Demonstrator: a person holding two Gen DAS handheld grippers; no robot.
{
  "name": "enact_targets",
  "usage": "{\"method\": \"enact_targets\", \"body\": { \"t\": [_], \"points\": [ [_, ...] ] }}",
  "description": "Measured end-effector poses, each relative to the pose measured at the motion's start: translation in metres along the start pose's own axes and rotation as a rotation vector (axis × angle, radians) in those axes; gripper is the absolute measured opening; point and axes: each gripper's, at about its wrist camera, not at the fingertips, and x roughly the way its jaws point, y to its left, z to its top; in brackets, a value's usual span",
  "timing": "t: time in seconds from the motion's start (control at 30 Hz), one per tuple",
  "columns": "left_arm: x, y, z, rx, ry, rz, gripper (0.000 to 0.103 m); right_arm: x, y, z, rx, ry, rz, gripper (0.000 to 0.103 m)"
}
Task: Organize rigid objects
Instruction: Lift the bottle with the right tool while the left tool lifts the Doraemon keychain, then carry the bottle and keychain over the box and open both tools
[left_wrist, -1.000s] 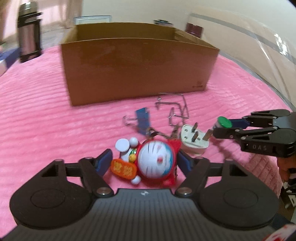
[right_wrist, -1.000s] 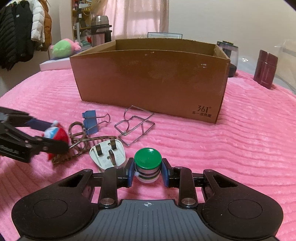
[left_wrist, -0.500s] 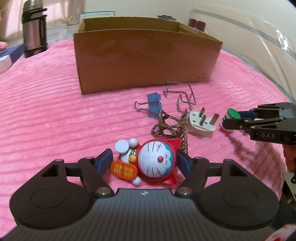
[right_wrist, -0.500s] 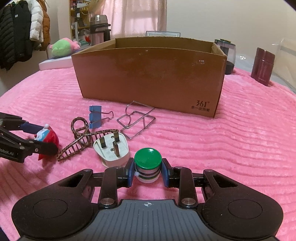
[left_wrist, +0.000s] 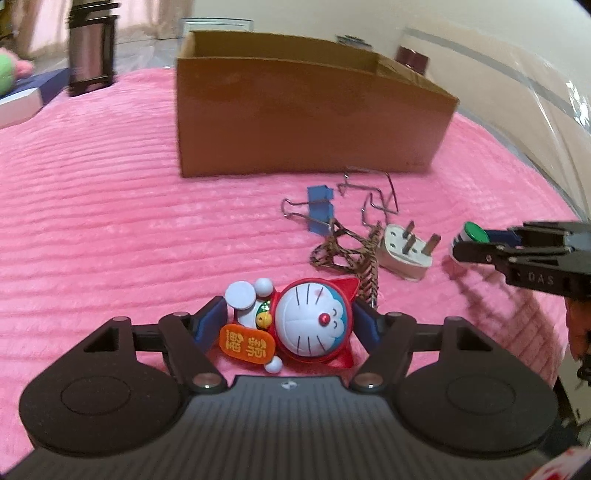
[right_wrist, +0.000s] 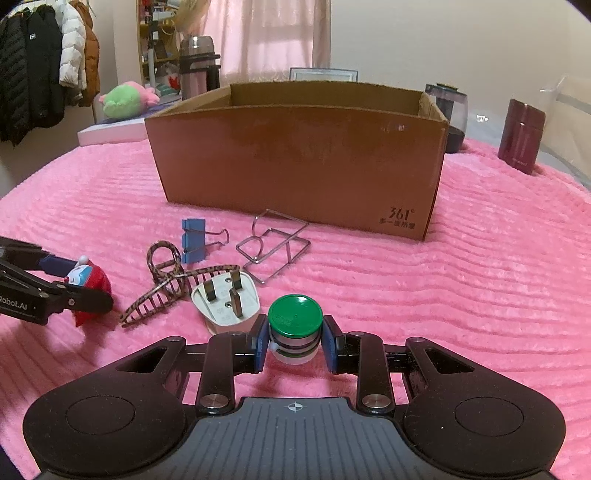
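We had both grippers loaded at once, prob. to save a trip to the cardboard box (right_wrist: 295, 155). Our left gripper (left_wrist: 291, 325) sat about half open, pads pressing either side of the cat figurine (left_wrist: 295, 325); the toy is wide and lay sideways, so the jaws couldn't close further. Whether it was clear of the pink blanket (left_wrist: 110, 221) we couldn't tell. Our right gripper (right_wrist: 294, 339) was closed as far as it went, blue pads clamped on the body of the green-capped bottle (right_wrist: 294, 325), gripped below the cap so the cap rim would likely stop it slipping down. It stood upright in the jaws.

Box stood behind the clutter w/ its open top up, well apart from both grippers, so each item could prob. be dropped in from above. Nothing visible inside from these angles.

Left on the blanket betw. the grippers and the box: white plug (right_wrist: 225, 299), prongs up, just beside the bottle; leopard hair claw (right_wrist: 173, 280) touching the plug; blue binder clip (right_wrist: 193, 240); wire stand (right_wrist: 273, 247) nearest the box. Those looked like later picks. The thin wire stand and the claw's teeth seemed the trickiest to grip.
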Motion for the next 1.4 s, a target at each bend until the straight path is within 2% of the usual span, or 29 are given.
{"method": "enact_targets", "body": {
  "t": [0.5,0.8,0.93,1.13,1.4],
  "points": [
    [-0.029,-0.010,0.006,-0.028,-0.024,0.037,0.068,-0.027,0.004,0.005,0.018,-0.033,0.006,0.027],
    [-0.037,-0.014,0.032,0.012,-0.055,0.022,0.068,-0.036,0.000,0.016,0.029,-0.032,0.012,0.027],
    [-0.041,-0.018,0.060,0.066,-0.079,0.019,0.068,-0.043,-0.006,0.040,0.026,-0.069,0.028,0.027],
    [-0.044,-0.023,0.114,0.148,-0.121,-0.001,0.068,-0.046,-0.020,0.101,-0.018,-0.126,0.052,0.027],
    [-0.026,-0.020,0.185,0.227,-0.126,-0.011,0.068,-0.012,-0.039,0.174,-0.096,-0.111,0.087,0.027]
  ]
}}
